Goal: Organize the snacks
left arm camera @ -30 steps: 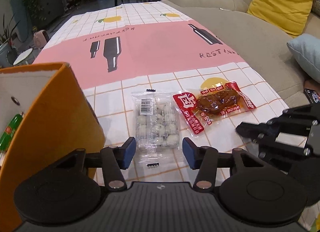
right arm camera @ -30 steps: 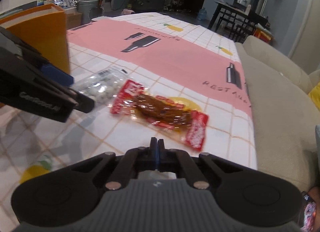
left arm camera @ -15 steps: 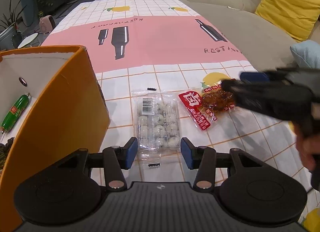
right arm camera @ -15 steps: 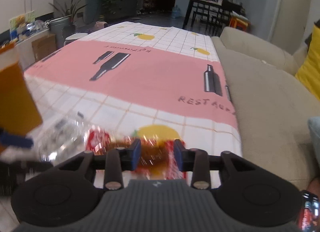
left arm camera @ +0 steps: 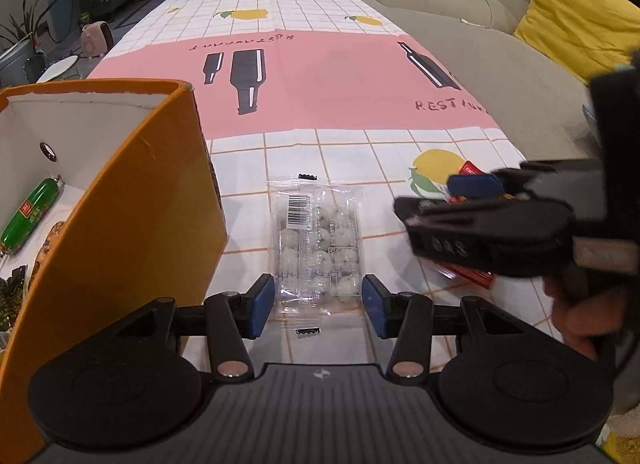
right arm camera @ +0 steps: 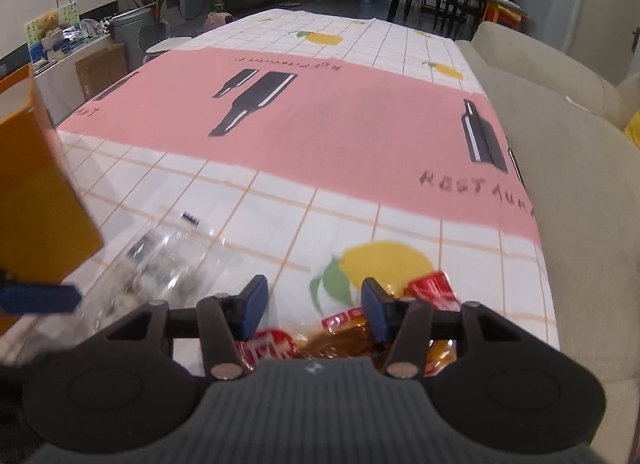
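A clear packet of white candies lies flat on the tablecloth. Its near end sits between the blue pads of my left gripper, which flank it without pressing; this gripper is open. My right gripper hovers low over a red packet of brown dried meat. Its jaws are opening, the packet lies under and between them, and the pads do not press on it. In the left wrist view the right gripper covers most of the red packet. The clear packet shows blurred in the right wrist view.
An open orange box stands at the left with a green sausage and other snacks inside. A beige sofa with a yellow cushion runs along the table's right edge. A hand holds the right gripper.
The right gripper, shut a second ago, has moved in over the red packet and its jaws have spread apart. The left gripper stays around the clear packet, slightly rolled.
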Tool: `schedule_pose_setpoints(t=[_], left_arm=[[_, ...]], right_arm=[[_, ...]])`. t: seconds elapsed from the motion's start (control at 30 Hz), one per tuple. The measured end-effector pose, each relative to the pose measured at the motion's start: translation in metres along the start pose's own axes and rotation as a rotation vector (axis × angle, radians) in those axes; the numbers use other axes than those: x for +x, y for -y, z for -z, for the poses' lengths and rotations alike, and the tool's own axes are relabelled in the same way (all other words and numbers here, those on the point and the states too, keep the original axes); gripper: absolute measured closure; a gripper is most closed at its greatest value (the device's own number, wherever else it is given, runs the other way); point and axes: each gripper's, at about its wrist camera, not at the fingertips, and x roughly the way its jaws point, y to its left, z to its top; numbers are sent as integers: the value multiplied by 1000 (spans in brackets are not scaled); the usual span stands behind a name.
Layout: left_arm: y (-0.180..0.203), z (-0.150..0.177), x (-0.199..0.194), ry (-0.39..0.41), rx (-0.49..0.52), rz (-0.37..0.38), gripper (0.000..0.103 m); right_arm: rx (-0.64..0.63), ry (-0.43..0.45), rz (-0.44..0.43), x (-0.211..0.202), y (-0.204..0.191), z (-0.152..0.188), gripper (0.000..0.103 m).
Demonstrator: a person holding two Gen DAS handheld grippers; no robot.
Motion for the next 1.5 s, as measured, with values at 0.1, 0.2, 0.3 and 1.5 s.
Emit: schedule_pose_setpoints(t=[0.1,0.2,0.3,1.5], left_arm=[[1,5,-5,-23,4,6,50],[1,15,-14,-48,-5,16,50],[4,29,-25,-69,-10,14,50],[4,64,-33,-19,-80,-40,15]], right_arm=[[-4,-10,-13,-13,-1,13,53],[-11,-25,-34,-27,-5,27,53],[-23,-36,-53,-44,-13,44,53],[42,58,34,-68,15,76,17]])
